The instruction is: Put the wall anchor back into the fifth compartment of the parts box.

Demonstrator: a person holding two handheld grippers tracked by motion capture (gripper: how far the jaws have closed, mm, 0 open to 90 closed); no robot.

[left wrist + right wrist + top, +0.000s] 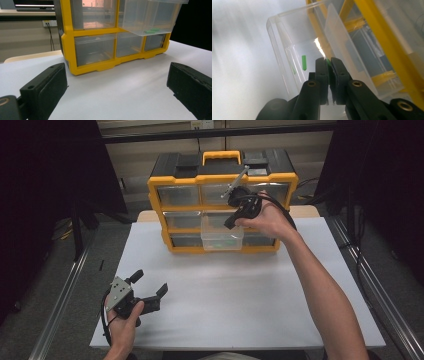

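Observation:
A yellow and black drawer cabinet (222, 179) stands at the back of the white table top. Its clear middle drawer (221, 239) is pulled out, and a small green piece (304, 62) lies on the drawer's floor. My right gripper (230, 224) hangs over this open drawer, pointing down into it. Its jaws are shut, with a sliver of a green piece (327, 61) pinched at the tips. My left gripper (149, 283) rests low at the table's front left, held in a hand, open and with nothing between the jaws. It faces the cabinet (95, 37).
The white sheet (240, 295) covers the table between the cabinet and the front edge. The other clear drawers (178, 195) are pushed in. A metal rail (65, 290) runs along the left side, and dark curtains stand on both sides.

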